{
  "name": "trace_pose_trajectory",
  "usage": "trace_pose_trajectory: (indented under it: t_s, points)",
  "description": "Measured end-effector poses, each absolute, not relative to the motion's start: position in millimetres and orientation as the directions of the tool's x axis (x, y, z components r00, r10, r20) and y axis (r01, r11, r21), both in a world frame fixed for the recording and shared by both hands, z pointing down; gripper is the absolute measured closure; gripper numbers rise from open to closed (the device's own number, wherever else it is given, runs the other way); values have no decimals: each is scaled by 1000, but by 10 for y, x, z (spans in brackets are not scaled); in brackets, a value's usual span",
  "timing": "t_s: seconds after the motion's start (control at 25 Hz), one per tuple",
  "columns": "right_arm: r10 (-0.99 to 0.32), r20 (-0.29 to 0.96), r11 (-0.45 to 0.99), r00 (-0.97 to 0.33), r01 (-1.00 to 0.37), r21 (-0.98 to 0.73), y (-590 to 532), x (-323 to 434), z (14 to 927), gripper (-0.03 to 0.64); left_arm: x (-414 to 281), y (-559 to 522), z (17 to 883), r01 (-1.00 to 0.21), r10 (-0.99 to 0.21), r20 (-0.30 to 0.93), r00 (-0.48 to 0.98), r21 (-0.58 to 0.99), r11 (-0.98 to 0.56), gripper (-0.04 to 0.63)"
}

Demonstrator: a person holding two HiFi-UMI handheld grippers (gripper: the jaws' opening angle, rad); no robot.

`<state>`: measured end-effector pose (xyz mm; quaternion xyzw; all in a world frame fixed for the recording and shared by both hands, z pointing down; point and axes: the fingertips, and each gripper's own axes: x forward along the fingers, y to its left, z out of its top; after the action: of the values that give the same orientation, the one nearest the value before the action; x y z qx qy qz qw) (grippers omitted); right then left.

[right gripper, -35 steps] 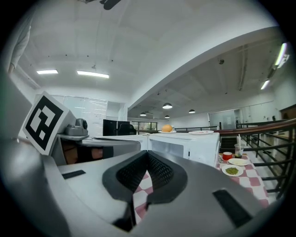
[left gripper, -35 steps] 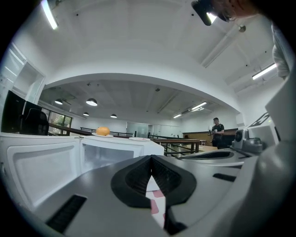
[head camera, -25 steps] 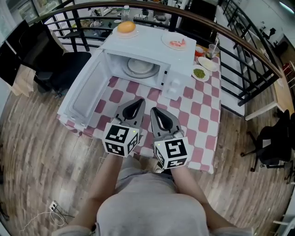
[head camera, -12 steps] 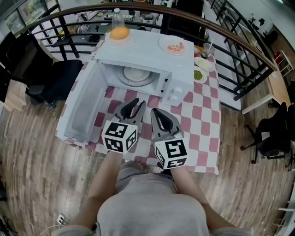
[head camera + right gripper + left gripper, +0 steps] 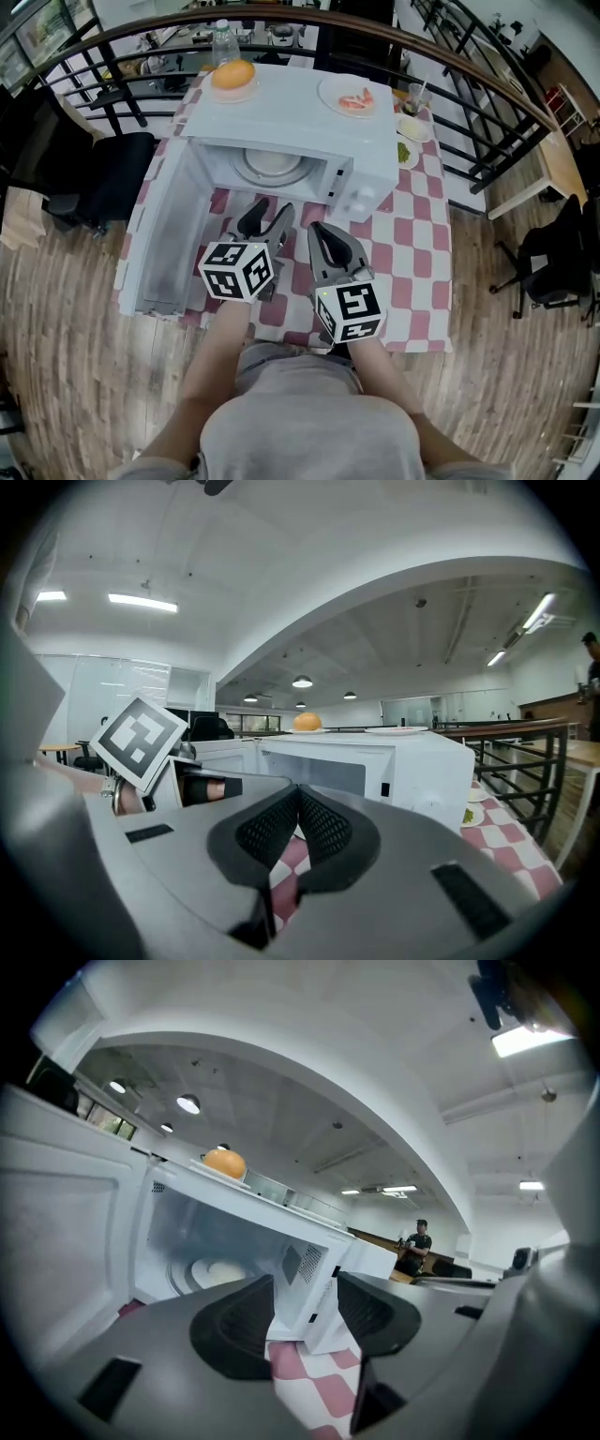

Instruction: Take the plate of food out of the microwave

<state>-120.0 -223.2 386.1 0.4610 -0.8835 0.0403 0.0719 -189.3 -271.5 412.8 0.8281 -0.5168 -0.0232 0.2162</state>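
The white microwave (image 5: 309,122) stands on a red-and-white checked table with its door (image 5: 164,234) swung wide to the left. Inside it lies a white plate (image 5: 272,164), also in the left gripper view (image 5: 211,1272); I cannot make out food on it. My left gripper (image 5: 265,214) hovers just before the cavity's opening. Its jaws are opening with nothing between them (image 5: 305,1312). My right gripper (image 5: 323,232) is beside it, a little further back, shut and empty (image 5: 298,803).
On the microwave's top sit an orange bun on a dish (image 5: 232,75) and a plate of pink food (image 5: 349,96). A bowl of green food (image 5: 405,152) and a glass (image 5: 412,98) stand to its right. A dark railing (image 5: 469,70) curves behind the table.
The left gripper's jaws have parted from shut to open and it has edged toward the microwave's opening. The right gripper has stayed shut in place.
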Motion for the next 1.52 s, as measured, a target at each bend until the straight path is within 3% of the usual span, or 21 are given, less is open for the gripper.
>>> trace_pose_trajectory:
  t_s: [0.36,0.52,0.8,1.16,1.52]
  points:
    - [-801,204,572,-563,-820,-19,-2391,-1365,4038,594,-2134,-3060,4606,-748,-843,252,474,620,-235,346]
    - [-801,225,565,-554,-825,-18,-2457,-1385,4120,594,-2187,-3226,4827,-714,-836,286,469,680,-168,276]
    - [-798,257,561,-544,-828,-12,-2503,-1419,4233,594,-2314,-3486,5318,-600,-814,387,433,798,61,247]
    - [-808,284,537,-517,-843,-6,-2597,-1350,4302,594,-2460,-3730,5728,-441,-793,506,339,830,341,245]
    - [-805,310,530,-506,-848,-7,-2732,-1374,4421,594,-2474,-3902,5911,-386,-761,576,298,802,456,245]
